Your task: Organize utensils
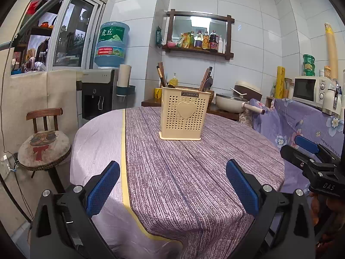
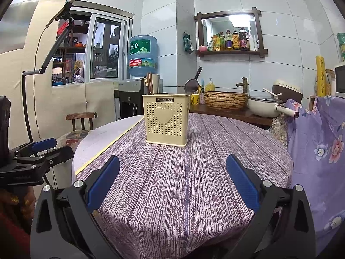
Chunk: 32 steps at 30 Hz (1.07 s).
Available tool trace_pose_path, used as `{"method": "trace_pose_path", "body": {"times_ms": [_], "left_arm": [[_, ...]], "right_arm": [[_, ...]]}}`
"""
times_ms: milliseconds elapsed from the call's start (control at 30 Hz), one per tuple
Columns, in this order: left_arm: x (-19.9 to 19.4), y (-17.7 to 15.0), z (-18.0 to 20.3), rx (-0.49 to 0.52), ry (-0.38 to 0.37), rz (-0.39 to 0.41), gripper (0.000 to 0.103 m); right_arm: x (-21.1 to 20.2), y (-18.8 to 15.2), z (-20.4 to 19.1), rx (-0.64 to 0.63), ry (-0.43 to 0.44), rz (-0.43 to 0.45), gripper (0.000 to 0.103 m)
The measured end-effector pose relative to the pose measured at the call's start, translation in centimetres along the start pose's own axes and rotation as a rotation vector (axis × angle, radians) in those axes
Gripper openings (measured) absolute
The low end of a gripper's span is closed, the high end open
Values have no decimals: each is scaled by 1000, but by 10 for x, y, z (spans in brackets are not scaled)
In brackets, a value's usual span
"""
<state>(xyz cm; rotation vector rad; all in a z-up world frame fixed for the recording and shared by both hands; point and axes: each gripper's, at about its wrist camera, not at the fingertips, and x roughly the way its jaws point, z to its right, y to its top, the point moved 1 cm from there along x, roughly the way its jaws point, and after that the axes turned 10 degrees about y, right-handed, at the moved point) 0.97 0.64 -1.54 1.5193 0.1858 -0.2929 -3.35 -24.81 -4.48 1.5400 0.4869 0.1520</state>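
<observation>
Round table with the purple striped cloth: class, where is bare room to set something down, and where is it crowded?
Free: the purple striped cloth between the cream perforated plastic utensil holder and both open claws, left claw and right claw; also the pale cloth strip left of the yellow band. Crowded: the wooden counter behind.

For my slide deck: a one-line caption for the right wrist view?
Open right gripper faces a cream utensil holder with chopsticks and ladle on a cloth-covered table.

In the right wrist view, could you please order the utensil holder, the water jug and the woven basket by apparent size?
1. Utensil holder, largest, though nearest the camera.
2. Water jug and woven basket: similar apparent area, so unranked.
</observation>
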Motion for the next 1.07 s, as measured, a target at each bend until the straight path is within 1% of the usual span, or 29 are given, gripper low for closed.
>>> {"method": "trace_pose_path", "body": {"times_ms": [1067], "left_arm": [[0, -3, 2, 4, -7, -2, 98]], "right_arm": [[3, -6, 0, 12, 6, -13, 97]]}}
